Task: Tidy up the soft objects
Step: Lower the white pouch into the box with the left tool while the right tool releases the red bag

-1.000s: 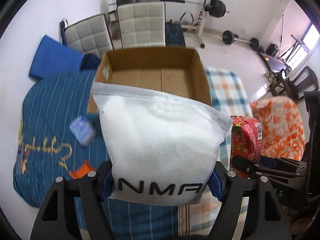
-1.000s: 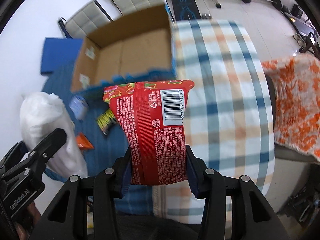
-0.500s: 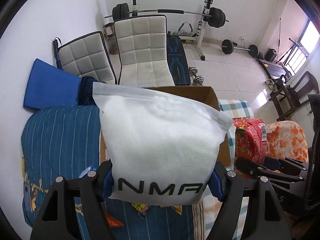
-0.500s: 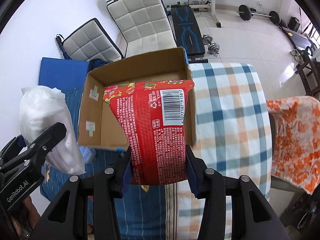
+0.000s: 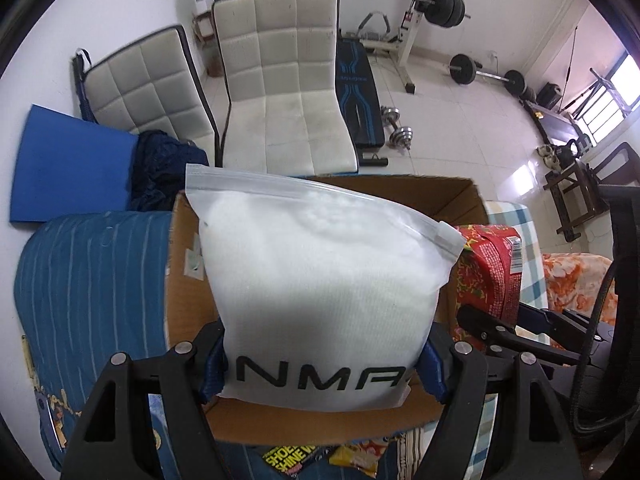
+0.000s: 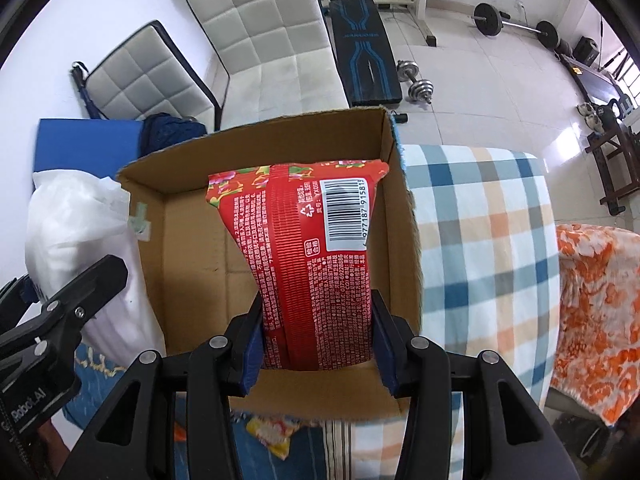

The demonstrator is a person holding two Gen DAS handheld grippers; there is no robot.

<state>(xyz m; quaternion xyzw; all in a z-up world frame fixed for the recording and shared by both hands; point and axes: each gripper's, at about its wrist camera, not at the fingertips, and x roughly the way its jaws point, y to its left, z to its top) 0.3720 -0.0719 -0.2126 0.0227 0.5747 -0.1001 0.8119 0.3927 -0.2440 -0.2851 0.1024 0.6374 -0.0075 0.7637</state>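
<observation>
My left gripper (image 5: 320,364) is shut on a white zip bag (image 5: 320,280) with black letters, held over the open cardboard box (image 5: 188,288). The bag hides most of the box's inside in the left wrist view. My right gripper (image 6: 318,344) is shut on a red printed packet (image 6: 308,264) with a barcode, hanging over the box (image 6: 192,280) near its right wall. In the right wrist view the white bag (image 6: 80,224) and the left gripper's finger (image 6: 88,284) show at the box's left side. The red packet (image 5: 488,268) also shows at the right in the left wrist view.
The box sits on a bed with a blue striped cover (image 5: 88,280) and a plaid sheet (image 6: 480,240). Small snack packets (image 5: 320,456) lie in front of the box. An orange floral cloth (image 6: 592,320) lies right. White chairs (image 5: 280,92) and gym weights (image 6: 416,84) stand behind.
Both grippers have moved forward over the bed with their loads, from short of the box to above its opening. The box now fills the lower middle of both views.
</observation>
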